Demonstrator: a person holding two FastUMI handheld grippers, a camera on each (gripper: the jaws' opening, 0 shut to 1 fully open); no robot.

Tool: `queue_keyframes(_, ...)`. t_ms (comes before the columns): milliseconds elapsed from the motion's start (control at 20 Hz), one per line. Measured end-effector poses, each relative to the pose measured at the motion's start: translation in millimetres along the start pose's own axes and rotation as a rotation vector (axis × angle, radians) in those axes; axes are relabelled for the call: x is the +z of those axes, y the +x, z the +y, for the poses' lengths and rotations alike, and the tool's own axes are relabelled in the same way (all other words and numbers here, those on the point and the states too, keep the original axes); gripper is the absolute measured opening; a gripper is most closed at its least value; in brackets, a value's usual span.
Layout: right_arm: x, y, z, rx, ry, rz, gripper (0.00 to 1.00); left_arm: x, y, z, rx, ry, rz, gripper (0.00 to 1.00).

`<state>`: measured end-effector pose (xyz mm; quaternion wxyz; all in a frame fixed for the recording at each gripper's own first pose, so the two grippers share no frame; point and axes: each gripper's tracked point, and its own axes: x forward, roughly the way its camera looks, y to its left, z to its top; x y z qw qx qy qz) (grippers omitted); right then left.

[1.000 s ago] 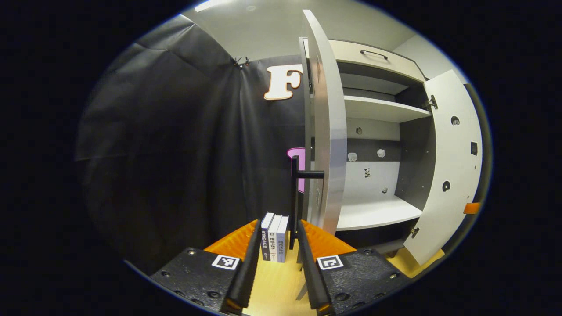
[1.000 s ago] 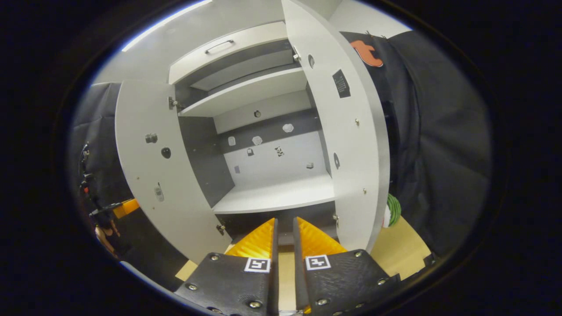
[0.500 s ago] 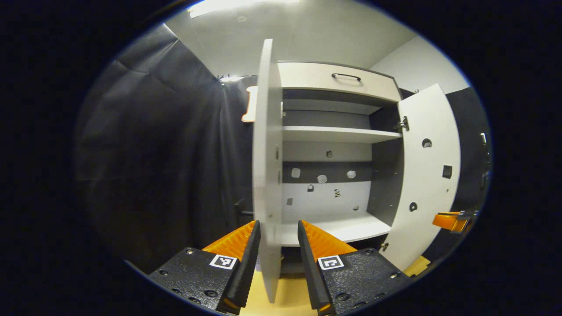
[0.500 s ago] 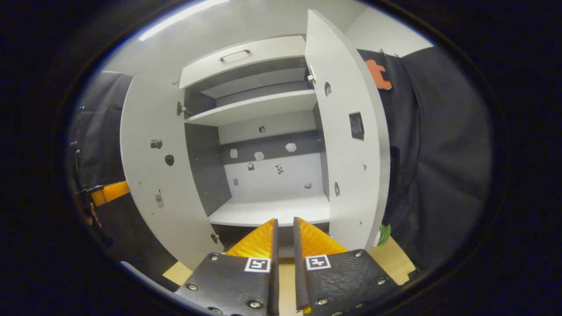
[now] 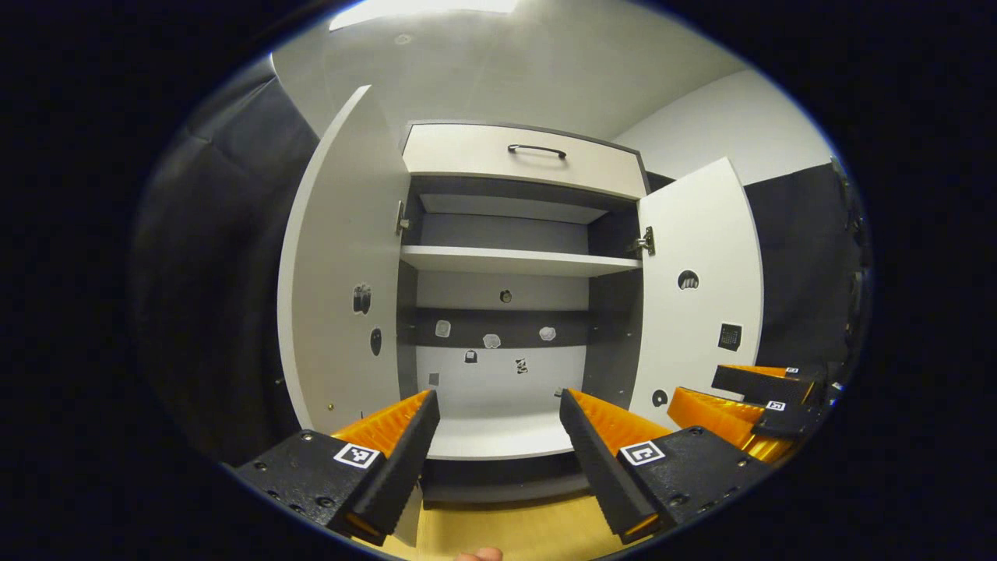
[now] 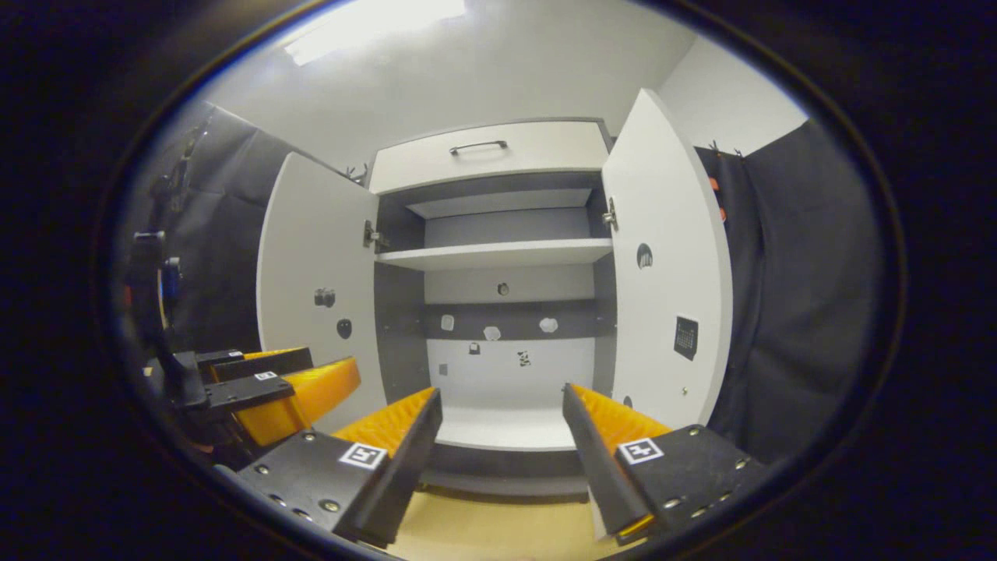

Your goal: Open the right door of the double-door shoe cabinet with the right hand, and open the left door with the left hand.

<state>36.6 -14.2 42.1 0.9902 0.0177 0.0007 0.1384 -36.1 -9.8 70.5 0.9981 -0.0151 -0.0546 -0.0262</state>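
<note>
Within the last second the left gripper (image 5: 498, 421) has let go of the left door (image 5: 343, 288) and backed off, and both grippers have spread their fingers wide. Both doors, the right door (image 6: 662, 288) included, stand swung out from the shoe cabinet (image 6: 506, 249), so the task looks finished. The right gripper (image 6: 502, 421) holds nothing, touching neither door.

Shoe cabinet (image 5: 518, 160) stands on tan wooden floor (image 5: 498, 530)
</note>
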Motion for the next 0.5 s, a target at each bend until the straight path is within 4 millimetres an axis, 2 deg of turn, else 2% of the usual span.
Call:
queue_keyframes(100,0.2,0.4,-0.7,-0.008,0.003,-0.003,0.99,-0.6,1.1,-4.6,-0.005,0.002,-0.004,0.97)
queue_keyframes(500,4.7,-0.2,-5.7,-0.016,0.015,-0.025,0.99,-5.4,6.3,-7.9,-0.017,0.014,0.005,0.96)
